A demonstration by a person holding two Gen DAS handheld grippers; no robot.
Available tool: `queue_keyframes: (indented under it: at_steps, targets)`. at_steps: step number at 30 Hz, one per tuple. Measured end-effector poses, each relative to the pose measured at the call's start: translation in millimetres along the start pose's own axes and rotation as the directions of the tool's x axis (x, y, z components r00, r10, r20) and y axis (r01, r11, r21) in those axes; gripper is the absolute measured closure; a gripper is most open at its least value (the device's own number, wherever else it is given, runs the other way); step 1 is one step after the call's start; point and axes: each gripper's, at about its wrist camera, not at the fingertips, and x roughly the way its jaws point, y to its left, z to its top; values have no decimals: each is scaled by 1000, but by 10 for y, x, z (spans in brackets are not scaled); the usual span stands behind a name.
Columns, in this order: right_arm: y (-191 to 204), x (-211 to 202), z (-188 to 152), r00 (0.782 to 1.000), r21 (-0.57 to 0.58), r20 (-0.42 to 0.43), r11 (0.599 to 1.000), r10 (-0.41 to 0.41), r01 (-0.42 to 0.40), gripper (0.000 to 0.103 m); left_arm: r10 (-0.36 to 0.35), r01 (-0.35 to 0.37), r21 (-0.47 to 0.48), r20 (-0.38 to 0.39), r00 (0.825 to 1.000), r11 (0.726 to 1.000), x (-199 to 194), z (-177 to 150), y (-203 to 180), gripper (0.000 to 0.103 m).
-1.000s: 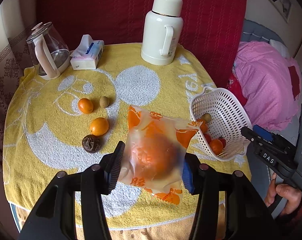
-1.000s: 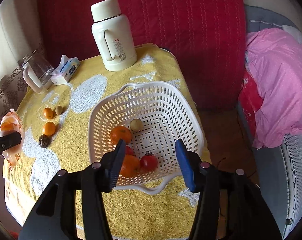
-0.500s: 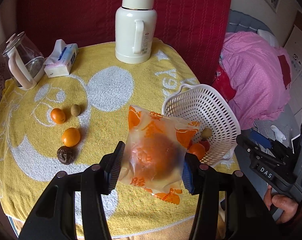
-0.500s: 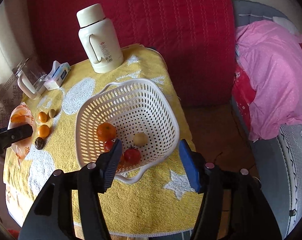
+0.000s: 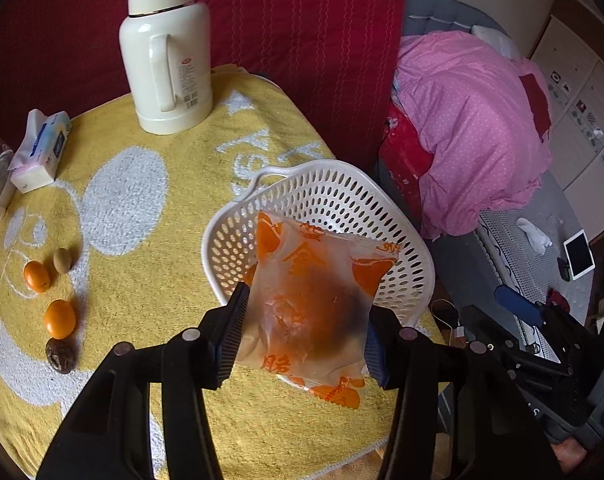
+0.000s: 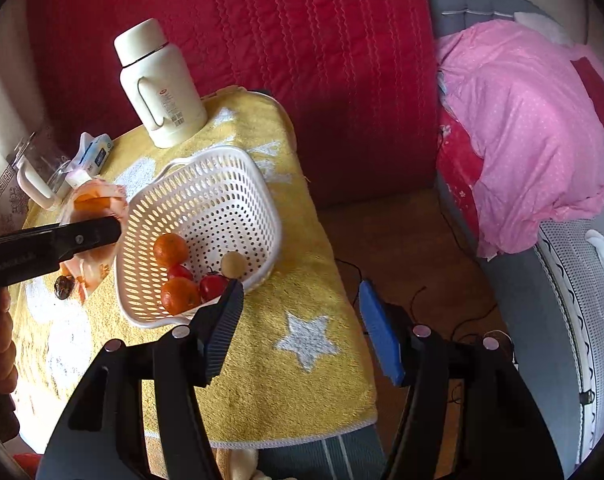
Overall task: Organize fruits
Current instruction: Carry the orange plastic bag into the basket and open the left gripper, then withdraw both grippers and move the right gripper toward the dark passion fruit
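My left gripper (image 5: 303, 332) is shut on a bagged orange (image 5: 313, 304), a clear packet with orange print, held in the air at the near left rim of the white basket (image 5: 413, 240). From the right wrist view the packet (image 6: 90, 204) hangs just left of the basket (image 6: 238, 168), which holds two oranges (image 6: 170, 249), red tomatoes (image 6: 212, 285) and a pale round fruit (image 6: 234, 264). My right gripper (image 6: 302, 316) is open and empty, off the table's right front corner. Two small oranges (image 5: 60, 319), a kiwi (image 5: 64, 260) and a dark wrinkled fruit (image 5: 60, 355) lie on the towel at left.
A cream thermos (image 5: 168, 52) stands at the back of the yellow towel (image 5: 142, 208). A tissue pack (image 5: 42, 150) and a glass kettle (image 6: 38, 168) are at the back left. A pink duvet (image 5: 473, 128) and a red cushion lie to the right.
My left gripper has carried the bagged orange right, from mid-table to the basket's rim. My right gripper has pulled back and right, away from the basket.
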Motion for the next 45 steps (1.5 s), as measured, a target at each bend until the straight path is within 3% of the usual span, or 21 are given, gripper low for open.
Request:
queue_keyframes:
  at_steps: [3, 5, 9, 17, 20, 24, 27, 36, 45]
  targets:
    - [-42, -7, -14, 1000, 11, -3, 1000, -6, 6, 41, -21, 21, 8, -9, 1000, 1000, 72, 43, -67, 49]
    - [-71, -17, -26, 1000, 18, -3, 1000, -8, 8, 41, -31, 31, 7, -2, 1000, 999, 77, 81, -93, 36]
    - [-58, -30, 0, 1000, 23, 10, 1000, -9, 9, 30, -19, 19, 13, 22, 1000, 1000, 11, 127, -78, 34]
    - [136, 7, 87, 1000, -7, 14, 1000, 20, -20, 30, 29, -28, -31, 39, 999, 999, -142, 71, 156, 29]
    - [245, 25, 111, 999, -26, 15, 999, 30, -30, 27, 49, -46, -56, 49, 998, 997, -204, 35, 274, 23]
    - [390, 43, 147, 999, -46, 19, 998, 43, -42, 23, 70, -65, -92, 53, 996, 994, -310, -29, 438, 23]
    - [497, 45, 164, 998, -57, 24, 997, 51, -50, 20, 101, -93, -111, 66, 993, 989, -405, -89, 557, 13]
    - [872, 97, 186, 996, -98, 18, 991, 89, -86, 19, 158, -142, -197, 65, 985, 970, -638, -332, 1010, 13]
    - [1362, 124, 178, 991, -153, 11, 979, 137, -133, 19, 225, -204, -302, 39, 973, 931, -884, -678, 1608, 13]
